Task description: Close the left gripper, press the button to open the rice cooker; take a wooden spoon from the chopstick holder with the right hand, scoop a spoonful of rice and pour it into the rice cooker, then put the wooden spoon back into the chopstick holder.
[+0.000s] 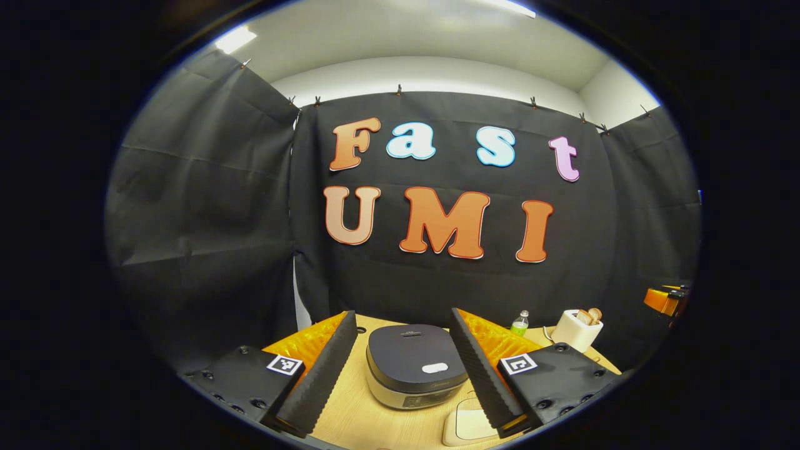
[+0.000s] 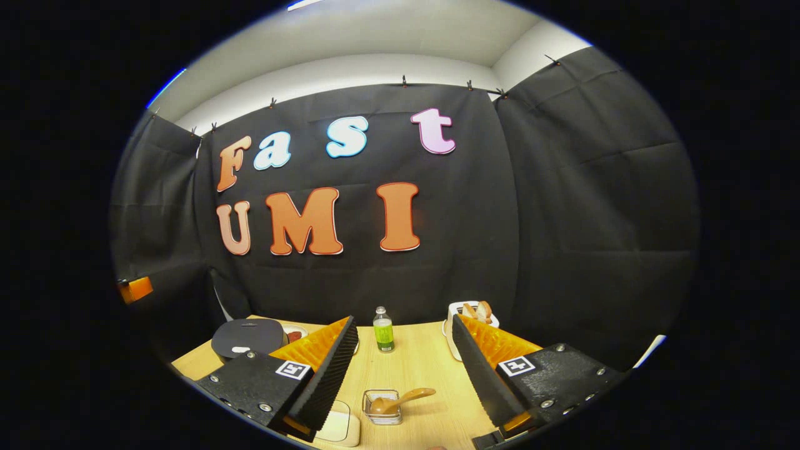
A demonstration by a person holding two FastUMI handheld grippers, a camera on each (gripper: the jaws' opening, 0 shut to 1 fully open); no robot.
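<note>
Both grippers, left and right, hung open above the desk; rice cooker lid seemingly closed.

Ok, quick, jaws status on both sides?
Left gripper: open, holding nothing, rice cooker ahead between the jaws.
Right gripper: open, holding nothing, wooden spoon ahead.

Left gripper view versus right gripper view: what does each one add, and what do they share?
Left gripper view adds the front control panel of the rice cooker. Right gripper view adds the wooden spoon leaning in the wire chopstick holder, and a small dish behind the cooker. Shared: the closed rice cooker, green bottle, toaster holding bread, wooden table.
</note>
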